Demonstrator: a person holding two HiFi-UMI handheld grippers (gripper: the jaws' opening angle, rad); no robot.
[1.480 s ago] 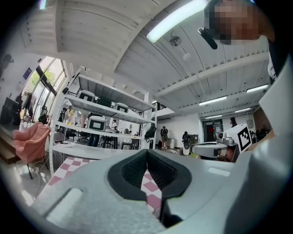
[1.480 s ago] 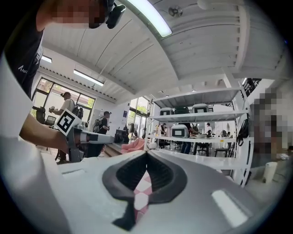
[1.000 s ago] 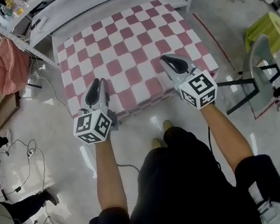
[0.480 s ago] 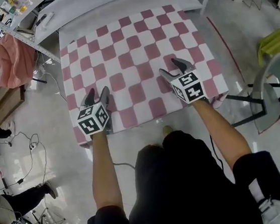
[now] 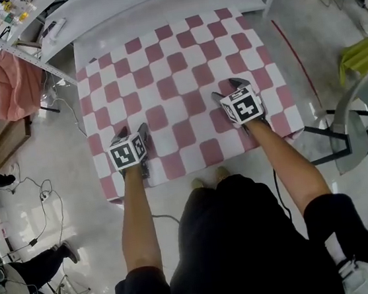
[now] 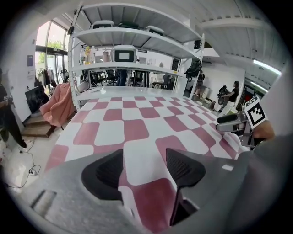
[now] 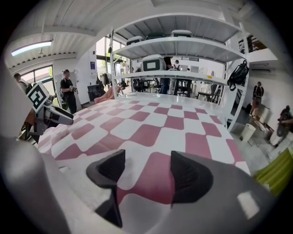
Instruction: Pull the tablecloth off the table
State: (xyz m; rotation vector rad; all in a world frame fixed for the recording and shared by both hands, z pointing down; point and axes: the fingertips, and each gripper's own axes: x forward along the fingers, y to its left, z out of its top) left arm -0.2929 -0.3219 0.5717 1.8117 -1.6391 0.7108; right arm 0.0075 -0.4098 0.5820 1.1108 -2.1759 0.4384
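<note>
Head view: pink-and-white checked fabric tablecloth (image 5: 175, 71) lies spread over the white table (image 5: 153, 3), its hem draping past the table's near edge. Left gripper (image 5: 132, 131) is at the table's near-left corner and right gripper (image 5: 227, 89) is toward the table's near-right side, both over the cloth.

Left gripper view: left gripper (image 6: 144, 155) jaws are opening. A raised fold of tablecloth (image 6: 137, 114) stands between them, unclamped.

Right gripper view: right gripper (image 7: 147, 157) jaws are opening. Tablecloth (image 7: 155, 123) lies between them, not pinched.
</note>
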